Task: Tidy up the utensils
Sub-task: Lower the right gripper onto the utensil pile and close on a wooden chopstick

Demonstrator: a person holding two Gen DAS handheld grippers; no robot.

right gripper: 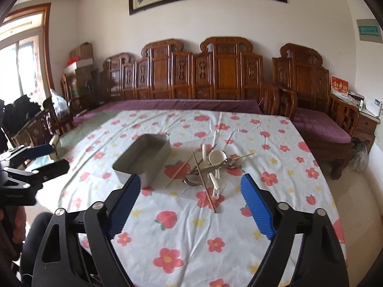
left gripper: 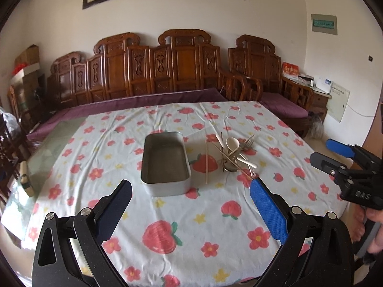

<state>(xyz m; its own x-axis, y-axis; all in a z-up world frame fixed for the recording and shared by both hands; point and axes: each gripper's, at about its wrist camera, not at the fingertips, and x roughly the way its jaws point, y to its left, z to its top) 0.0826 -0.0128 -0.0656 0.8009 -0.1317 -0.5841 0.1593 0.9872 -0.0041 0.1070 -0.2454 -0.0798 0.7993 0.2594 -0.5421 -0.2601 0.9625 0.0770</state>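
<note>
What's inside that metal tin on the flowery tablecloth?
Nothing shows inside the metal tin: its bare grey floor is visible in the left view. The near wall hides a thin strip of floor. The utensil pile lies beside it, on the tablecloth.

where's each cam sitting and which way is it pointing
Left wrist: on the left gripper, looking forward and down at the metal tin; its own fingers, the right gripper and a hand show.
Right wrist: on the right gripper, aimed at the utensil pile; its fingers and the left gripper show.
Shared: tin, pile, flowered tablecloth, carved bench.
</note>
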